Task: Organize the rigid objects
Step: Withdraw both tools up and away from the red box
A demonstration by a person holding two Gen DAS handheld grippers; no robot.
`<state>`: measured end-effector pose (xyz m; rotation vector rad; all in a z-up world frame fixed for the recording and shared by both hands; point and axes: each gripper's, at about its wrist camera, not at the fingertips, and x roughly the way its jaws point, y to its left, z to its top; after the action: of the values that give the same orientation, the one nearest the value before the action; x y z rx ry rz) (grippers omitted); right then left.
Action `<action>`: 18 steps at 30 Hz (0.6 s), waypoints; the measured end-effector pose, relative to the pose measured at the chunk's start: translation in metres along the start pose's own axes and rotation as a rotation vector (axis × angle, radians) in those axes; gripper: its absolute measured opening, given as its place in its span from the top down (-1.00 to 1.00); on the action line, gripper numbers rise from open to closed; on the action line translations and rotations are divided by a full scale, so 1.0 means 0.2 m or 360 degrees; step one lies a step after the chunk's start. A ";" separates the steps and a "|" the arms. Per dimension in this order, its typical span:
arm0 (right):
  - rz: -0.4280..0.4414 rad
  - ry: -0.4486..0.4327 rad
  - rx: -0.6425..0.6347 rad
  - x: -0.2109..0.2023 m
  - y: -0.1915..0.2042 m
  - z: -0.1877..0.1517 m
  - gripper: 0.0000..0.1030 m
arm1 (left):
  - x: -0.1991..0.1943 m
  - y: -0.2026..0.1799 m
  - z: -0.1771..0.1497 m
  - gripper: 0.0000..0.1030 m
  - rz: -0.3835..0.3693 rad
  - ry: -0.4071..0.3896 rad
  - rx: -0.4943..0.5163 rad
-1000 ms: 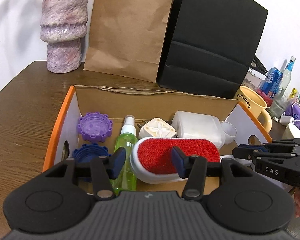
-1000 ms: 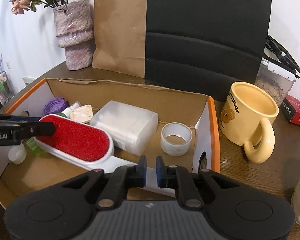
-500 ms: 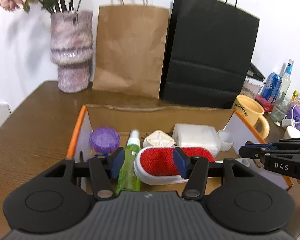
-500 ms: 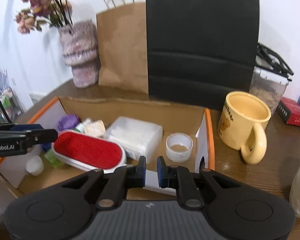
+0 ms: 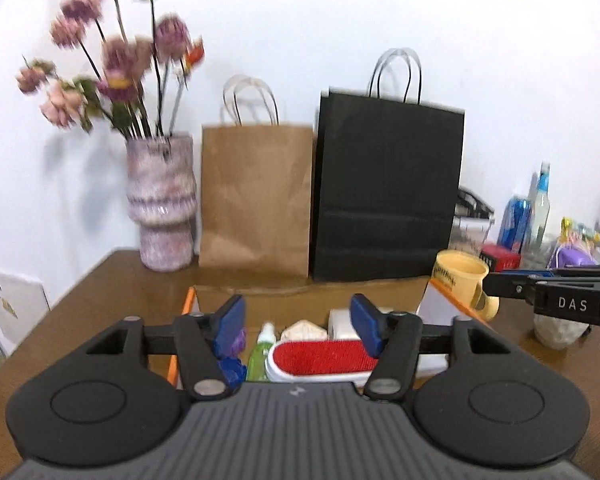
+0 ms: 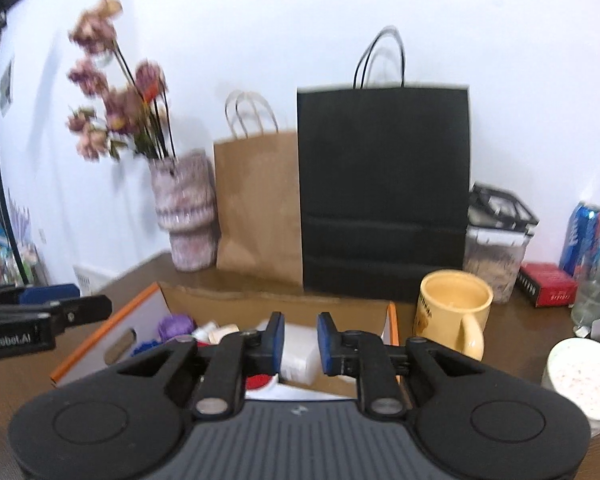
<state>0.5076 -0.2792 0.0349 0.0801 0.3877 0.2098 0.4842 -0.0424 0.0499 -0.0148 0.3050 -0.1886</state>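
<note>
The left gripper [image 5: 296, 324] hangs with jaws wide apart, empty, above the cardboard box [image 5: 312, 294]. The red lint brush [image 5: 320, 356] lies inside, green spray bottle [image 5: 262, 354] at its 9 o'clock. The right gripper [image 6: 301, 338], jaws slightly parted, holds nothing; the yellow mug [image 6: 454, 308] stands at the box's 3 o'clock.

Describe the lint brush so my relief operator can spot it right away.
Find the open cardboard box on the brown table, in front of the paper bags. The lint brush lies at the box's near side, right of the green spray bottle. It is the only long oval thing there: white rim, bright red pad facing up.
</note>
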 end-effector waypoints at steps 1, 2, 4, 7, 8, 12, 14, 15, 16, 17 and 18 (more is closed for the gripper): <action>-0.0003 -0.0040 -0.0007 -0.03 0.00 -0.01 0.30 | -0.03 -0.01 -0.01 -0.32 0.0009 -0.0041 -0.0009; -0.0007 -0.0076 -0.0021 -0.05 0.01 -0.02 0.16 | -0.06 -0.01 -0.02 -0.32 0.0019 -0.0086 -0.0014; -0.0021 -0.0154 -0.0061 -0.10 0.02 -0.06 -0.24 | -0.11 -0.03 -0.04 -0.32 0.0033 -0.0145 0.0010; -0.0047 -0.0182 -0.0037 -0.15 0.02 -0.09 -0.24 | -0.17 -0.05 -0.06 -0.32 0.0050 -0.0216 0.0027; -0.0042 -0.0187 -0.0022 -0.16 0.02 -0.10 -0.25 | -0.20 -0.05 -0.07 -0.32 0.0051 -0.0238 0.0021; -0.0048 -0.0227 -0.0014 -0.22 0.02 -0.14 -0.25 | -0.26 -0.04 -0.09 -0.32 0.0060 -0.0253 0.0005; -0.0047 -0.0228 -0.0020 -0.24 0.04 -0.15 -0.25 | -0.29 -0.05 -0.10 -0.32 0.0067 -0.0256 0.0011; -0.0050 -0.0237 -0.0022 -0.26 0.04 -0.15 -0.25 | -0.31 -0.05 -0.10 -0.32 0.0074 -0.0262 0.0010; -0.0052 -0.0249 -0.0025 -0.28 0.05 -0.16 -0.25 | -0.32 -0.05 -0.10 -0.32 0.0076 -0.0266 0.0009; -0.0054 -0.0261 -0.0028 -0.30 0.06 -0.17 -0.27 | -0.34 -0.04 -0.11 -0.32 0.0072 -0.0270 0.0006; -0.0059 -0.0272 -0.0030 -0.32 0.07 -0.17 -0.29 | -0.36 -0.04 -0.11 -0.32 0.0069 -0.0275 0.0002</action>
<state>0.4335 -0.2776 0.0281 0.0717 0.2169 0.1688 0.4078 -0.0362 0.0503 -0.0231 0.1329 -0.1432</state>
